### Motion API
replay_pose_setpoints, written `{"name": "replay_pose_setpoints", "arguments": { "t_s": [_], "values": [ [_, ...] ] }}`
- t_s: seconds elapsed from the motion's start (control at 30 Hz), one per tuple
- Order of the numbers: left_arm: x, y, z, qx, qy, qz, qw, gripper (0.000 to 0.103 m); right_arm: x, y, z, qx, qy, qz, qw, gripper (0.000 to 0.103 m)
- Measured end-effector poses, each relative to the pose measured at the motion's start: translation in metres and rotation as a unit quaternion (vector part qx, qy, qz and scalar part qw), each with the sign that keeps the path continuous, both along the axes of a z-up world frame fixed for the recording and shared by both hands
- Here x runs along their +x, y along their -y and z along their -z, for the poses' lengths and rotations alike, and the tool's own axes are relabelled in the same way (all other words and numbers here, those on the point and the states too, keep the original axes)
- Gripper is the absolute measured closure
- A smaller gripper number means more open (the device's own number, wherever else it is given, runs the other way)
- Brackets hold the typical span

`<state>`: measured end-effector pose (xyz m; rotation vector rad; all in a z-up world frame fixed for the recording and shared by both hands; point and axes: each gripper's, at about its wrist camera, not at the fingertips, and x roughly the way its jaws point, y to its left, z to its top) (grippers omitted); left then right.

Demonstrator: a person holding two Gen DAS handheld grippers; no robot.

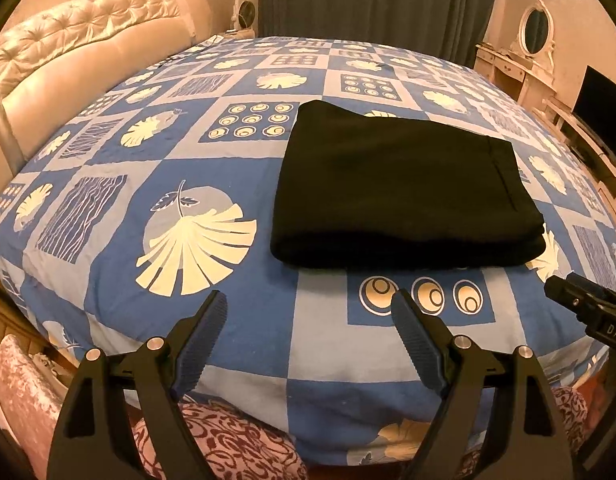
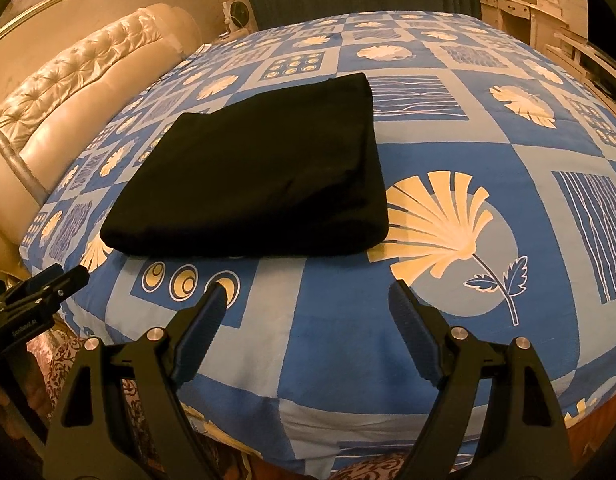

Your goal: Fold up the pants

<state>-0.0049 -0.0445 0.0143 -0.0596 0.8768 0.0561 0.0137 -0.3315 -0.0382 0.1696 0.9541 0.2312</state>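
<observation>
Pants: black pants (image 1: 403,188), seemingly folded, flat on the patterned bed (image 1: 212,360).
Left gripper (image 1: 308,308): jaws released, empty.
Right gripper (image 2: 308,300): jaws released, empty.

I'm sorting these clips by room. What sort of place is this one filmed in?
Most likely a home bedroom. Black folded pants lie on a bed with a blue patterned cover, backed by a tufted cream headboard. A dressing table with an oval mirror stands by the far wall.
</observation>
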Motion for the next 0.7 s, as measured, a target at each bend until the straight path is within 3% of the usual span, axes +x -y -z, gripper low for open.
{"name": "replay_pose_setpoints", "arguments": {
  "t_s": [0.7],
  "values": [
    [0.0014,-0.001,0.0002,-0.008,0.0,-0.001,1.0,0.02,-0.0002,-0.002,0.0005,0.0,-0.002,-0.004,1.0,0.02]
  ]
}}
